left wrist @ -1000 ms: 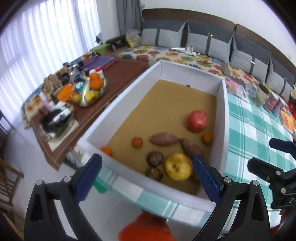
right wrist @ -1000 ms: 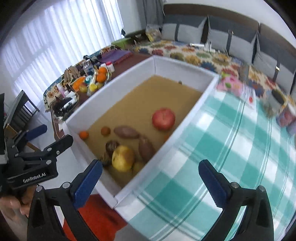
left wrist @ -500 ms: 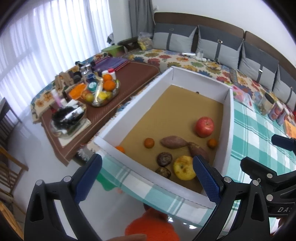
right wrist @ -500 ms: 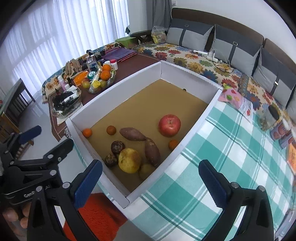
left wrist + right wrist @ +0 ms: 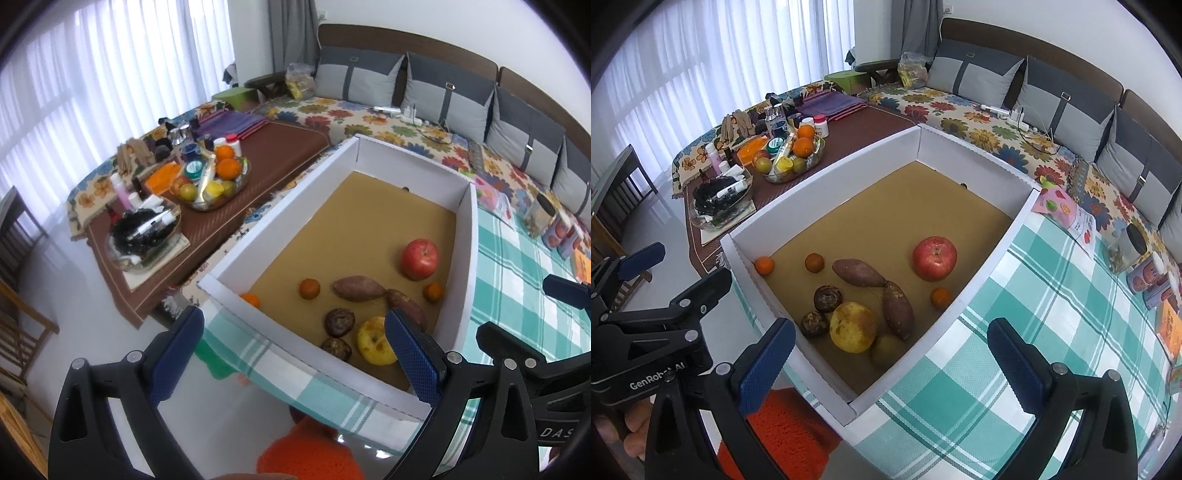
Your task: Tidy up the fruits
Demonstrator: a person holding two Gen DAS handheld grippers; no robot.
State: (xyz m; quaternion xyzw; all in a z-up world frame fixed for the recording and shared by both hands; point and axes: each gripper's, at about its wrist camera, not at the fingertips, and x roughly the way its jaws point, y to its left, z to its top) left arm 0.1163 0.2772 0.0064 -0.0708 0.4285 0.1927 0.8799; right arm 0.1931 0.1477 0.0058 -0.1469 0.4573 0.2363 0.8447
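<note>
Inside the white cardboard box (image 5: 990, 236) on the checked tablecloth (image 5: 1015, 350), the fruit sits loose: red apple (image 5: 934, 257), yellow apple (image 5: 852, 326), sweet potatoes (image 5: 857, 272), small oranges (image 5: 814, 262), probably scattered for sorting; left gripper (image 5: 293, 354) and right gripper (image 5: 892, 363) hover above, both spread wide, holding nothing, perhaps sizing up the layout.

Left tongs (image 5: 293, 347) and right tongs (image 5: 892, 358) both gape wide, held side by side
</note>
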